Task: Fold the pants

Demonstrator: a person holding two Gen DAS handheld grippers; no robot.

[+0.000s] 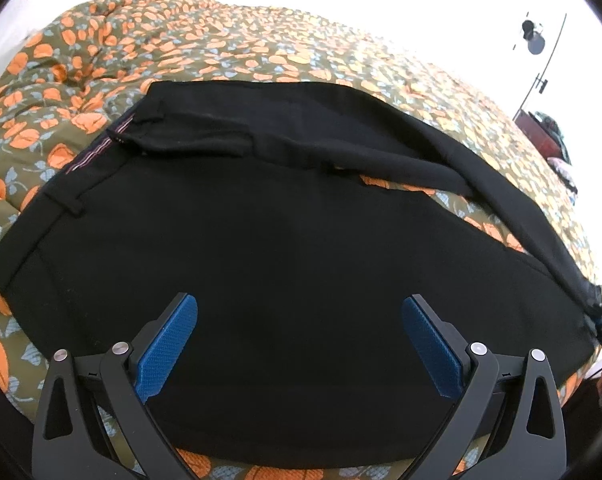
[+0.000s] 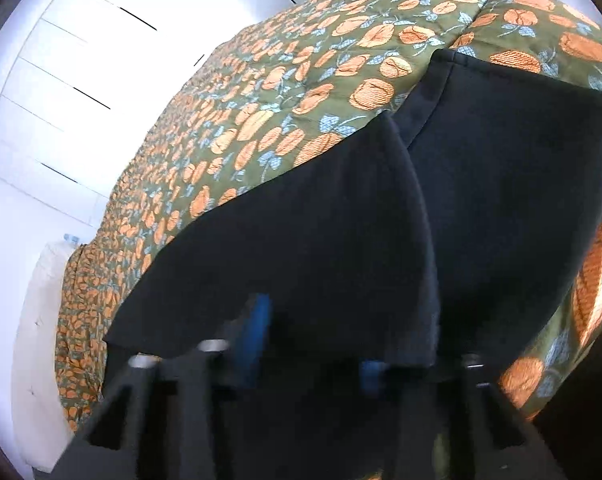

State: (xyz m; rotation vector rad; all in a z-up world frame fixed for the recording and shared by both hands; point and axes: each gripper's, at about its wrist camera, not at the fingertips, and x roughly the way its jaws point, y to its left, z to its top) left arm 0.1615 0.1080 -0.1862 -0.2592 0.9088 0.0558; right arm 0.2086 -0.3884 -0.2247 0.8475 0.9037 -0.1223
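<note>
Black pants (image 1: 261, 240) lie on a bed with an olive, orange-flowered quilt (image 1: 221, 40). The waistband, with a striped lining, is at the left, and the legs run to the right. My left gripper (image 1: 299, 320) is open, its blue pads (image 1: 169, 348) spread just above the seat of the pants, holding nothing. In the blurred right wrist view, the pant legs (image 2: 501, 180) are lifted. My right gripper (image 2: 317, 344) has its jaws around the leg-end fabric, which drapes over the right pad. The left blue pad (image 2: 255, 332) shows.
The quilt (image 2: 281, 100) covers the whole bed. A white wardrobe (image 2: 61, 80) and a white pillow (image 2: 33, 340) lie past the bed's left side in the right wrist view. Dark furniture (image 1: 541, 136) stands at the far right of the left wrist view.
</note>
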